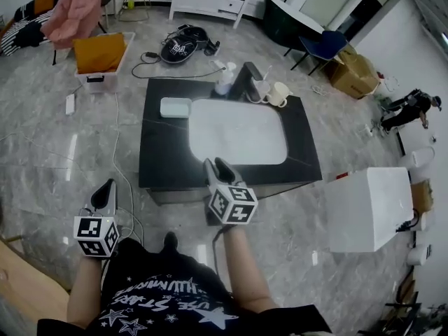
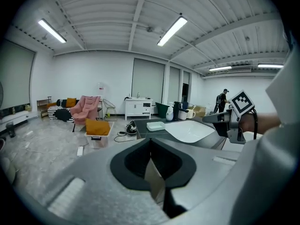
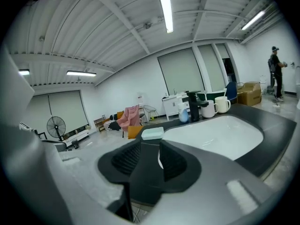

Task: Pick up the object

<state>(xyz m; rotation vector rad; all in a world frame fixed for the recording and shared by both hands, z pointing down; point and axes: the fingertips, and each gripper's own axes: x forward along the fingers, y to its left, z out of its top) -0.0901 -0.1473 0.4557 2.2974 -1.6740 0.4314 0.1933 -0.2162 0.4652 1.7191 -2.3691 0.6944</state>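
A dark counter (image 1: 157,152) stands in the middle of the marble floor (image 1: 63,166), with a wide white basin (image 1: 238,131) sunk into its top. The thing to be picked up looks to be the small pale dish (image 1: 175,107), though the task gives it no name. It is a shallow rectangle with rounded corners, whitish with a faint green tint. It lies flat on the far left part of the counter, just beside the basin's left edge. At the far edge stand a black tap (image 1: 245,81), a white bottle (image 1: 224,79) to its left and two cream mugs (image 1: 278,94) to its right. The right gripper (image 1: 218,163) is held over the near edge of the counter and points toward the basin and the dish. Its tongs are a little spread, with nothing between them. The left gripper (image 1: 106,185) hangs lower and to the left, over the floor and well apart from the counter. Its tongs are pressed together and hold nothing.
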